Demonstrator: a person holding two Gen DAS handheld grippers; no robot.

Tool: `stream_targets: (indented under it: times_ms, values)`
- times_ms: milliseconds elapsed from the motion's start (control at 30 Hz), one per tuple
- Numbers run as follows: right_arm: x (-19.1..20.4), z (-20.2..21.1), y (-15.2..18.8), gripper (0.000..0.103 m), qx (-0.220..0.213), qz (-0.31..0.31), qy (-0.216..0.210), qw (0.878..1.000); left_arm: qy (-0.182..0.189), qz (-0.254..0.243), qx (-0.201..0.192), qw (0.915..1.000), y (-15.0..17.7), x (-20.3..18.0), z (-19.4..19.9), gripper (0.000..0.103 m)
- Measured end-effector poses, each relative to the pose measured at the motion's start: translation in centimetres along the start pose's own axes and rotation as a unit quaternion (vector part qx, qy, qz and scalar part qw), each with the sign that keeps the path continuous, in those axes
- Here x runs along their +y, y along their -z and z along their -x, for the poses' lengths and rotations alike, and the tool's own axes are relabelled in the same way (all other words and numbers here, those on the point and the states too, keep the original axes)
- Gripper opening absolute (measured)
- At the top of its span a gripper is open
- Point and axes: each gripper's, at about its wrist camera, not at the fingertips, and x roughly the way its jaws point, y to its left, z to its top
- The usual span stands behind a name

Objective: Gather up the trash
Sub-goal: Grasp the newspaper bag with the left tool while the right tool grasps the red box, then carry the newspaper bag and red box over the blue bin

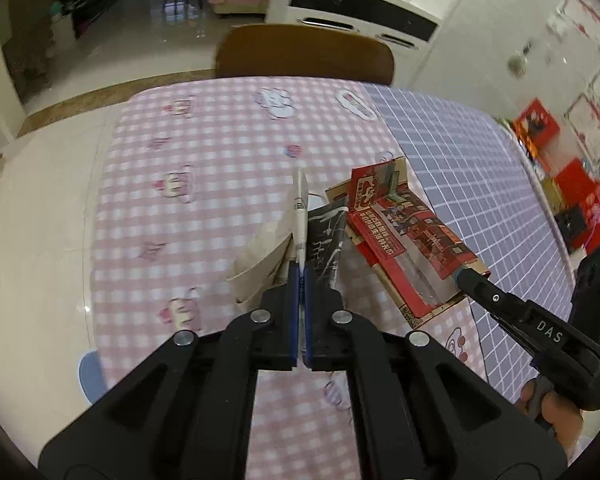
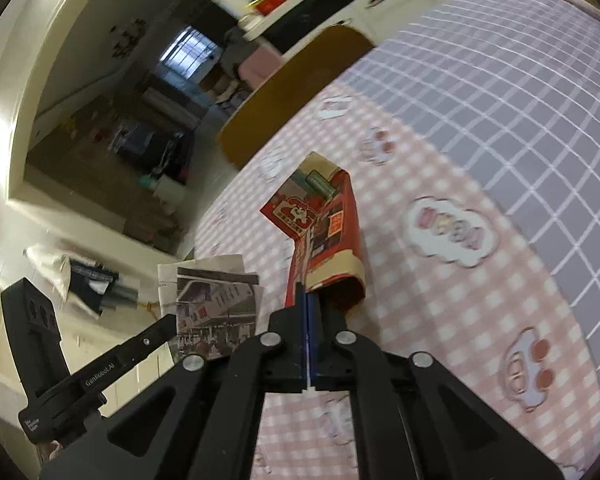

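Note:
My left gripper [image 1: 300,272] is shut on a folded newspaper [image 1: 300,216], seen edge-on and sticking up from between the blue pads. The right wrist view shows the same newspaper [image 2: 216,304] flat, held by the left gripper [image 2: 168,326] beside the table's edge. My right gripper [image 2: 307,296] is shut on the near end of a flattened red cardboard box [image 2: 324,224], which slants over the pink-checked tablecloth [image 2: 440,320]. In the left wrist view that red box [image 1: 404,232] hangs to the right, with the right gripper [image 1: 462,274] clamped on its corner.
The table carries a pink-checked cloth [image 1: 204,200] and a purple-checked part [image 1: 460,168]. A brown chair [image 1: 304,56] stands at the far side, with a white cabinet [image 1: 360,4] behind it. Red boxes [image 1: 540,124] are stacked at the right. A pale bag [image 2: 80,280] lies on the floor.

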Motion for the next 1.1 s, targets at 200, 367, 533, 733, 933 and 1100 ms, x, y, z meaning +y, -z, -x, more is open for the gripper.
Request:
stream_targets:
  times_ms: [200,367,533,733,933,1100]
  values:
    - [7.3,-1.8,2.8,0.001,0.034,0.056,-0.024,0.998,-0.003,0.055,-0.03,0.998,2.0,6.8,5.3,0.002]
    - [15.3,-4.6,8.4,0.001,0.075,0.109,-0.053,0.99,-0.021,0.095,-0.047,0.9941,5.2,14.3,10.2,0.002]
    - [22.6,-8.0,15.7,0.001,0.121,0.137,-0.081,0.98,-0.052,0.138,-0.056,0.9875,9.8,22.9,15.2,0.002]
    - [29.1,-12.8,25.5,0.001,0.187,0.139,-0.098,0.967,-0.089,0.188,-0.049,0.9769,16.7,33.2,19.8,0.002]
    - [32.3,-17.3,34.0,0.001,0.247,0.131,-0.075,0.957,-0.113,0.24,-0.02,0.9641,23.1,41.2,21.2,0.002]
    - [33.2,-20.6,38.9,0.001,0.287,0.139,-0.039,0.947,-0.117,0.282,-0.003,0.9522,27.2,45.5,21.1,0.002]
